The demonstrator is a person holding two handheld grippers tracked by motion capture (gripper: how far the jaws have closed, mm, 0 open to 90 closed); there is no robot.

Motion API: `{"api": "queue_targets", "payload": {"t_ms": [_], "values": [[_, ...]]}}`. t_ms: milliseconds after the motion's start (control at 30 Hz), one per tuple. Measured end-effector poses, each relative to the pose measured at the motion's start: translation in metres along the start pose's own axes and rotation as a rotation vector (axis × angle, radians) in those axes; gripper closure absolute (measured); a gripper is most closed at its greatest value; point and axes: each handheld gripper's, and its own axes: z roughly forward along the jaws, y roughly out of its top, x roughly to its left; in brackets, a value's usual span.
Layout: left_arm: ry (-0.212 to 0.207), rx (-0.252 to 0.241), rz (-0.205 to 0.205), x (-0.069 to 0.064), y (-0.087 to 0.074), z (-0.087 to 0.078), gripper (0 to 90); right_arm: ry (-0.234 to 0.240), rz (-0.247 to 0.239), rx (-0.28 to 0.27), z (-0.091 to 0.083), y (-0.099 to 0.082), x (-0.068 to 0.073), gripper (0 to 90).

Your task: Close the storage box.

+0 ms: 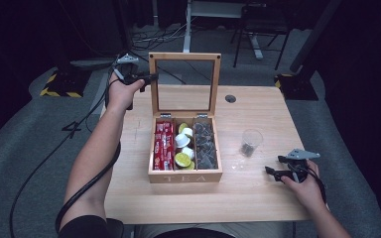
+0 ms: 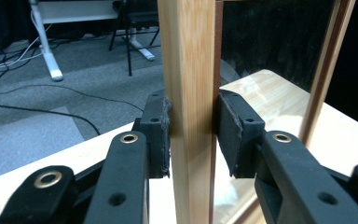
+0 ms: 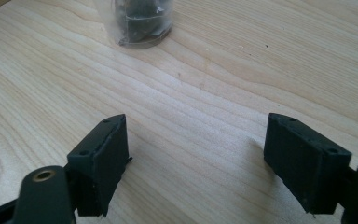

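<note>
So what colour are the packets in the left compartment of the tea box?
Red packets, seen best in the high view.

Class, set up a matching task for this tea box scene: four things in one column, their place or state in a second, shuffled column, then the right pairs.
Things:
1. Left tongs
2. Right tongs
3. Clear plastic cup
4. Red tea packets

Place or state:
A. Left compartment of the tea box
B. Open above bare table
C. Shut on the frame of the upright lid
D. Standing on the table, right of the box

Pairs: 1-C, 2-B, 3-D, 4-A
</note>
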Motion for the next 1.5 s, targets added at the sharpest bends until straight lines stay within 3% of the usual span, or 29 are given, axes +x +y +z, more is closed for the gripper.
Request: {"api": "queue_targets", "payload": {"t_ms": [367,633,767,967,1300,1500], "values": [[-0.017,0.012,0.093,-0.025,-0.007,-0.030,66.4,-0.001,0.000,0.000,0.000,0.000,0.000,22.3],[-0.008,0.025,0.077,-0.047,-0.018,-0.050,62.8,0.000,0.000,0.000,0.000,0.000,0.000,22.3],[0.003,0.028,0.106,-0.054,-0.023,-0.056,62.5,0.000,0.000,0.001,0.000,0.000,0.000,22.3],[-0.020,0.032,0.155,-0.062,-0.033,-0.066,61.7,-0.002,0.000,0.001,0.000,0.000,0.000,22.3],[-0.008,0.021,0.252,-0.082,-0.058,-0.080,59.3,-0.003,0.001,0.001,0.000,0.000,0.000,22.3],[-0.011,0.024,0.272,-0.090,-0.070,-0.084,56.7,-0.004,0.002,0.001,0.000,0.000,0.001,22.4]]}}
